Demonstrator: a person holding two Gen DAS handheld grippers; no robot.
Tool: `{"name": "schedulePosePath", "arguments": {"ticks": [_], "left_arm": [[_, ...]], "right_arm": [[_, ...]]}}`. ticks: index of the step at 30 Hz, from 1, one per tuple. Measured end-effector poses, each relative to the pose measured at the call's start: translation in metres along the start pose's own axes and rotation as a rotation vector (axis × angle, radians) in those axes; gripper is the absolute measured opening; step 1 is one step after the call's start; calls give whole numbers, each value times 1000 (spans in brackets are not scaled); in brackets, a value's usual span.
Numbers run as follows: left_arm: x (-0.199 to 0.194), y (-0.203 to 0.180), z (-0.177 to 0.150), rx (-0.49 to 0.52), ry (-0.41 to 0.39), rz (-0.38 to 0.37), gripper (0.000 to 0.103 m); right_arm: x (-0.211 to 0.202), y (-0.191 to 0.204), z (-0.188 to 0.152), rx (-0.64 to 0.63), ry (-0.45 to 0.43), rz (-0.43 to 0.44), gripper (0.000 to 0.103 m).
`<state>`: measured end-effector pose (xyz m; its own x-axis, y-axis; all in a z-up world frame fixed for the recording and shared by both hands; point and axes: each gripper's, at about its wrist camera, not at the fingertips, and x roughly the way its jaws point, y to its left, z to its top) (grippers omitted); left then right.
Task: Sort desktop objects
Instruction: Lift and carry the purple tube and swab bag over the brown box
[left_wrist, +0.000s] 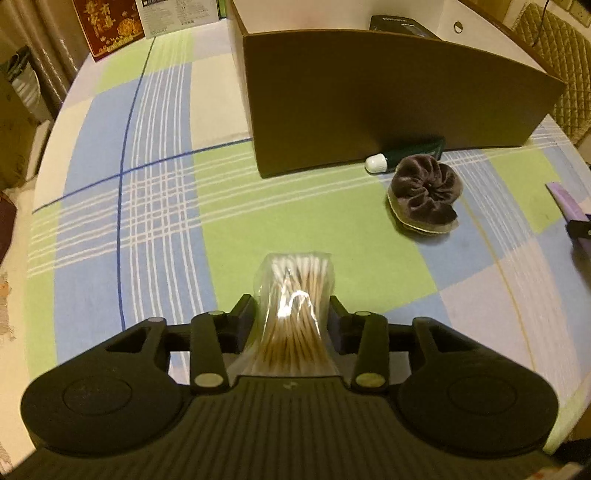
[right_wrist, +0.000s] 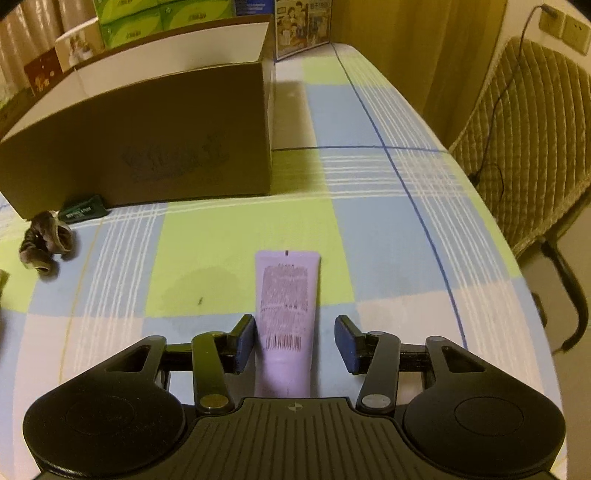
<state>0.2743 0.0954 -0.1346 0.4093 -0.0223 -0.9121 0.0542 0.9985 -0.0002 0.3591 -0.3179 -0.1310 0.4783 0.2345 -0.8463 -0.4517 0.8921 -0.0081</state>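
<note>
Steeply tilted, left gripper (left_wrist: 293, 314) jaws pinch cotton swab pack (left_wrist: 293, 295) (bagged).

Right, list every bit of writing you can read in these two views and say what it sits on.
None can be read for certain.
Purple tube: block of print and a barcode, too blurred.
Green tube: white lettering, too small.
Cardboard box: faint printed mark, illegible.
Red box: gold characters, blurred.
Black box inside the cardboard box: lettering too small.
Green packs: print too blurred.
</note>
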Motion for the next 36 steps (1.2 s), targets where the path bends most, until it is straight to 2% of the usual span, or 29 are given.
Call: {"name": "schedulePosePath", "arguments": {"ticks": [4, 6, 8, 9, 11, 22, 29, 36], "left_arm": [[1, 1, 1, -14, -14, 3, 39], [1, 2, 0, -10, -19, 4, 39], [0, 2, -1, -10, -19, 0, 32], [-1, 1, -1, -8, -17, -3, 29], [-2, -1, -2, 1, -17, -4, 25], [-9, -7, -14, 0, -16, -16, 23], [-17, -12, -20, -15, -4, -72, 22], [-36, -23, -18, -10, -36, -127, 22]], "right_arm": [[2, 1, 1, -7, 2, -4, 45], [1, 2, 1, -9, 2, -5, 41], [-1, 4, 1, -23, 2, 5, 33], [-1, 6, 1, -30, 4, 5, 32], [-2, 7, 0, -32, 8, 7, 32], [-11, 15, -9, -39, 52, 31, 31], [-21, 24, -14, 26, 95, 193, 31], [-42, 52, -2, 15, 66, 340, 31]]}}
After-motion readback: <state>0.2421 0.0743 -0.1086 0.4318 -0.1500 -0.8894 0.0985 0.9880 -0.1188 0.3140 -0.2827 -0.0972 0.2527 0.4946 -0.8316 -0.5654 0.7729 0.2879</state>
